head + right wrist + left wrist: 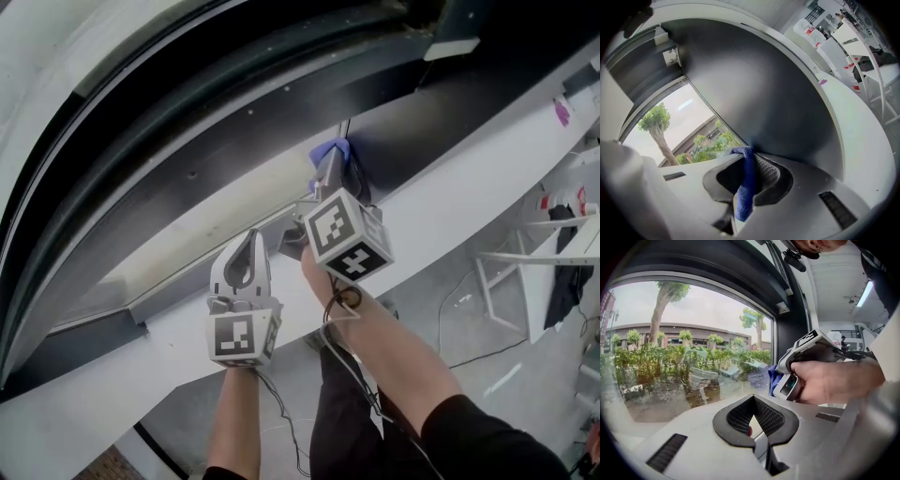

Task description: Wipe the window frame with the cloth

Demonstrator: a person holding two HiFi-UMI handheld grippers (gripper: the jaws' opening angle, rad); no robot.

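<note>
Against the dark window frame [225, 141], by the glass's right edge, one blue cloth [328, 150] sits clenched in the right gripper [329, 172], while the left gripper [246, 265], second of two, hangs nearer over the white sill [159, 330], jaws closed on nothing.

A long white sill [450, 197] bears one small purple scrap [562, 112].

The cloth [743, 199] pinched in the right hand-held gripper [749, 174] is nubby blue textile. Beyond its tips, the window frame [787, 108] looks like dark, matt, smooth metal. The gripper's shell is matt grey plastic with ribbed black pads [767, 173]. Ahead of the left hand-held gripper [754, 420], the pane [693, 362] is glossy glass.
</note>
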